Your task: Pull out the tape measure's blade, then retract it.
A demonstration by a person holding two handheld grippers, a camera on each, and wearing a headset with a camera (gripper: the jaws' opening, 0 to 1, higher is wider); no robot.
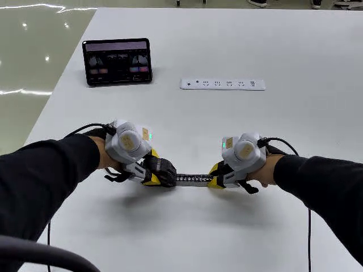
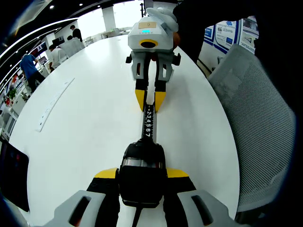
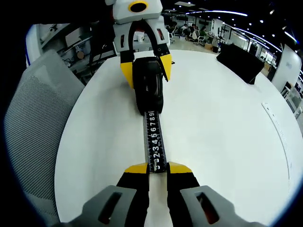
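White table (image 1: 238,232) is offering wide open room ahead, with its near edge close by the person. Left gripper (image 1: 154,173) is clamping the tape measure case (image 2: 142,172), which is resting on the table. Right gripper (image 3: 158,169) is pinching the blade (image 3: 153,137) tip. Only a short stretch is showing, so I judge the pull partly done, with retraction not yet started.

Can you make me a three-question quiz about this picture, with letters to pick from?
1. Where is the tablet? A) on the floor B) on a chair C) far left on the table
2. What colour is the tape measure case? A) black B) red C) white
3. The blade is: A) fully inside B) pulled out a little C) snapped off
Answers: C, it lies left of the power strip; A, black shows between the left gripper's yellow tips; B, numbers show between case and right gripper.
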